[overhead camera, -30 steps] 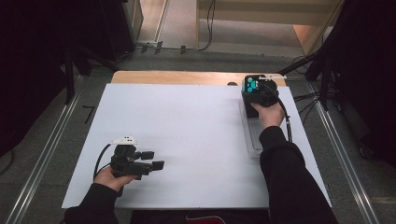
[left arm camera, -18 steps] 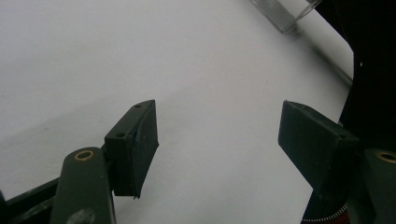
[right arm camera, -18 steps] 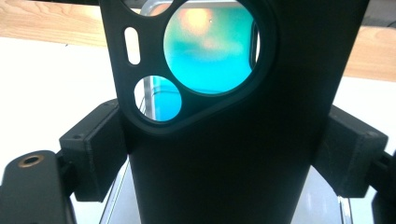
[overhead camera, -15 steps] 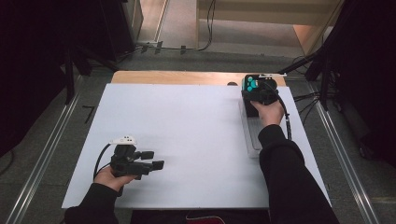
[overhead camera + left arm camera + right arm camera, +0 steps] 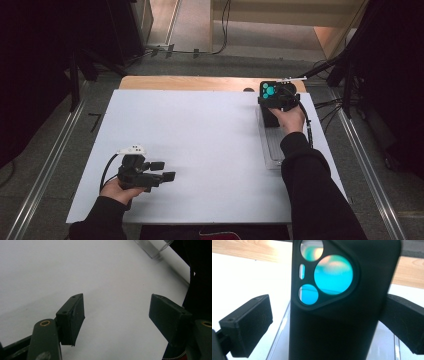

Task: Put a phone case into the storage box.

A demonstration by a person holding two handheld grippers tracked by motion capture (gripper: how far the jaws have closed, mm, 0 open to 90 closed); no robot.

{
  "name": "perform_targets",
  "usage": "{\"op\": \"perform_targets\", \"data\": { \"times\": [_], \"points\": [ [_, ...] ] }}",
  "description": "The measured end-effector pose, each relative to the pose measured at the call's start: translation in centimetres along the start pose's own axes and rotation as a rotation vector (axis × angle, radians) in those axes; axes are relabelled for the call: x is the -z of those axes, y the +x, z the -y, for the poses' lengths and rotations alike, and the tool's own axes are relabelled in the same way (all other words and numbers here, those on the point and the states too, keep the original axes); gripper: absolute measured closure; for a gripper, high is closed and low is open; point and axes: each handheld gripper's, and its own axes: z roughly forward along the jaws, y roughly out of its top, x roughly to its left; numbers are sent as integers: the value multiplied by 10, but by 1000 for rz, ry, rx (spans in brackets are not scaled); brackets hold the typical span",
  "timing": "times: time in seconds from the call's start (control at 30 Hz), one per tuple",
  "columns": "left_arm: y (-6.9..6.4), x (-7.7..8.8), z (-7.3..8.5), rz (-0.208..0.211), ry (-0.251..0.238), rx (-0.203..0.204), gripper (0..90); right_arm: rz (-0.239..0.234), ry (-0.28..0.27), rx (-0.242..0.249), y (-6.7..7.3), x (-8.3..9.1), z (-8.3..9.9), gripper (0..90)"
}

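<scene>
Starting at about seven o'clock on the white board [image 5: 210, 145], the left gripper [image 5: 163, 170] is resting low in the person's hand with its jaws standing moderately wide and holding nothing; in the left gripper view just bare board is lying between its pads. Moving across to about two o'clock, a clear tray [image 5: 270, 152] is lying lengthwise along the board's right edge, and at its far end the black phone case [image 5: 332, 335] is standing upright, its camera side facing the right gripper [image 5: 325, 322]. That gripper's jaws have just been opening, and the case is sitting between them: the jaw at nine o'clock in the right gripper view is standing clearly apart from the case, while the one at three o'clock is running behind the case's edge, so whether it is touching there cannot be told. Judging from this, the grip is being let go and the case is being left in the tray – the placing looks nearly done, with backing the jaws away as what is remaining. The case itself is looking matte and dark, with a rounded three-cornered camera cut-out near its top – three round openings glinting teal, the largest at the right, and a thin slot at the cut-out's left
</scene>
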Motion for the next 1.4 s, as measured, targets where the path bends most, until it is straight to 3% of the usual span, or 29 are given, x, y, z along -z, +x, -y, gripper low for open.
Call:
{"op": "perform_targets", "data": {
  "times": [0.17,0.37,0.67,1.1,1.4],
  "points": [
    [0,0,0,-2,-2,1,286,-8,4,21,2,10,-8,0],
    [0,0,0,-3,0,1,286,-30,20,49,15,24,-20,0],
    [2,0,0,-6,5,6,286,-141,81,88,46,34,-24,0],
    [3,0,1,-3,12,10,286,-280,134,152,84,43,-11,0],
    [3,0,1,-6,18,10,285,-320,161,174,97,47,8,0]
  ]
}}
